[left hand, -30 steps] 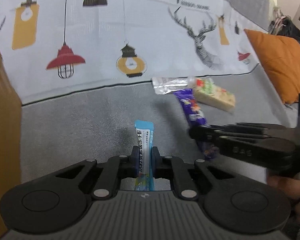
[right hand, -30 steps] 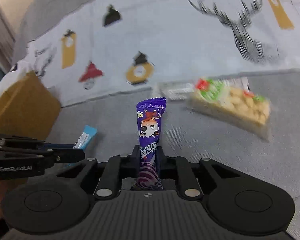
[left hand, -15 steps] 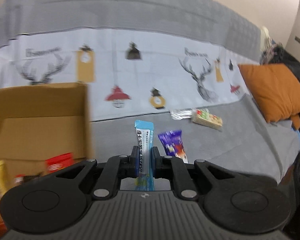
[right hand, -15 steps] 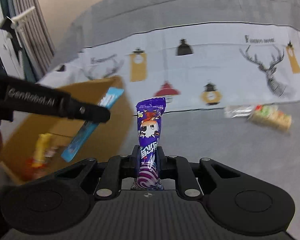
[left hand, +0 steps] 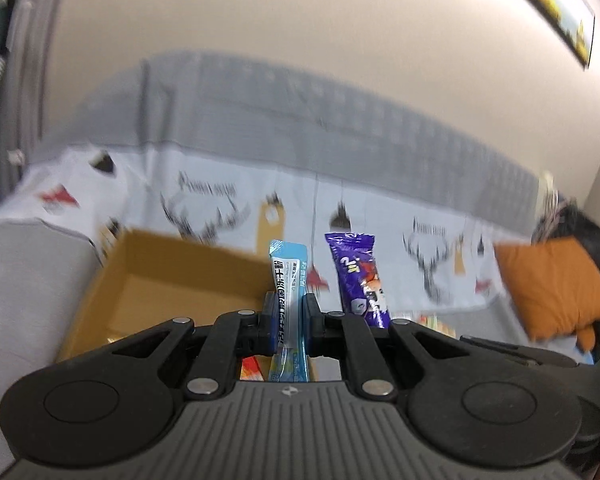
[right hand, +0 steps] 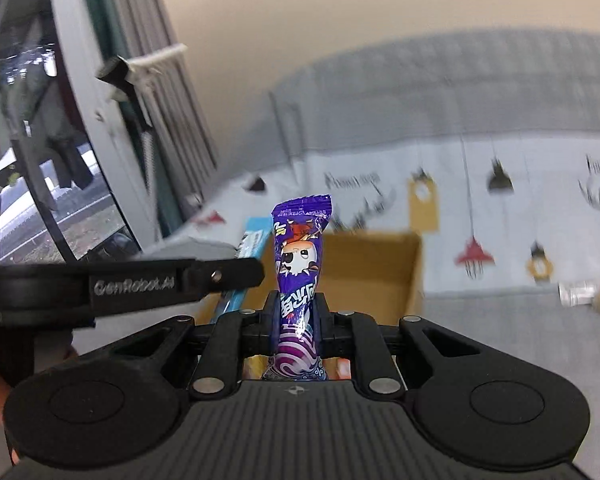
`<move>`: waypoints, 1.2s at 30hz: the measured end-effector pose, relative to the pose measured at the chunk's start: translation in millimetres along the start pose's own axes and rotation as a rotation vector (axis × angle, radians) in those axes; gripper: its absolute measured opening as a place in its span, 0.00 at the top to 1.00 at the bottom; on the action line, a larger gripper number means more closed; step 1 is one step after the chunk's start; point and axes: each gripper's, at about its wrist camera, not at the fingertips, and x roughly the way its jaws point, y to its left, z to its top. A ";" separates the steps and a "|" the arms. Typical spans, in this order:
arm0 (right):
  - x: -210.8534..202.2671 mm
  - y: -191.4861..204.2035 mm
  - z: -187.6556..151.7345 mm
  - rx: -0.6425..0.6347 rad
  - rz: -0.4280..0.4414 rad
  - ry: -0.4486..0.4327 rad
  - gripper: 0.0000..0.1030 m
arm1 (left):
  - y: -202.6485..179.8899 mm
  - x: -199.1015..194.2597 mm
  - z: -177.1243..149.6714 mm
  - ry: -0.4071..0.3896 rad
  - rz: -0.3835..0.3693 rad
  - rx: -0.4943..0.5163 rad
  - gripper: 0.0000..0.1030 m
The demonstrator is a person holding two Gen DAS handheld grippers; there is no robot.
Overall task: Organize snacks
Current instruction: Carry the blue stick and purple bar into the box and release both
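Two grippers pinching upright — left gripper (left hand: 288, 314) blue packet (left hand: 287, 276), right gripper (right hand: 298, 314) purple packet (right hand: 300, 256).

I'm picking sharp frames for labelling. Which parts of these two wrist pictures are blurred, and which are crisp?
Left wrist view: the left gripper and its blue snack stick are crisp; the brown cardboard box, printed sofa cover and orange cushion are smeared.
Right wrist view: the right gripper and its purple candy wrapper are sharp; the sofa back and box are blurred; fisheye bends the window frame.
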 end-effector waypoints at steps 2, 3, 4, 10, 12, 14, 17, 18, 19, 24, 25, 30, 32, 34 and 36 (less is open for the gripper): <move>-2.6 11.9 6.2 -0.030 0.001 -0.012 0.84 | 7.8 -17.3 5.1 -0.047 0.019 0.006 0.88; -1.4 14.5 6.9 -0.037 -0.005 -0.008 0.84 | 13.4 -23.7 5.8 -0.063 0.031 0.001 0.88; 1.8 16.9 6.8 -0.037 -0.010 0.001 0.84 | 19.5 -25.7 7.2 -0.065 0.037 -0.017 0.88; 39.9 12.6 -13.8 -0.029 -0.068 0.126 0.84 | 59.4 -2.2 -8.4 -0.010 0.060 -0.094 0.88; 55.7 11.3 -24.2 -0.029 -0.091 0.164 0.84 | 77.3 15.0 -19.6 0.023 0.068 -0.132 0.88; 72.0 10.8 -32.8 -0.036 -0.109 0.207 0.84 | 92.8 36.8 -31.7 0.059 0.086 -0.162 0.88; 98.4 7.3 -43.7 -0.023 -0.136 0.256 0.84 | 113.4 67.0 -48.0 0.125 0.110 -0.193 0.88; 105.1 6.2 -46.9 -0.015 -0.139 0.268 0.84 | 120.8 75.2 -53.0 0.145 0.116 -0.213 0.88; 113.4 4.5 -49.4 -0.009 -0.144 0.278 0.84 | 127.6 81.5 -57.4 0.160 0.121 -0.227 0.88; 140.6 3.2 -59.9 0.009 -0.092 0.294 0.76 | 139.8 93.3 -68.1 0.198 0.079 -0.256 0.77; 140.8 3.7 -59.1 0.007 -0.094 0.284 0.56 | 138.5 91.6 -66.4 0.195 0.077 -0.258 0.52; 117.7 -13.5 -52.9 0.051 -0.078 0.190 0.18 | 110.0 73.4 -54.2 0.127 0.121 -0.196 0.08; 101.2 -28.8 -50.7 0.071 -0.085 0.150 0.14 | 93.6 69.1 -52.0 0.116 0.110 -0.176 0.04; 81.0 -48.4 -52.0 0.103 -0.091 0.108 0.10 | 73.7 69.1 -49.6 0.108 0.106 -0.152 0.00; 59.6 -71.8 -54.7 0.132 -0.109 0.066 0.09 | 50.4 73.9 -48.6 0.092 0.099 -0.110 0.00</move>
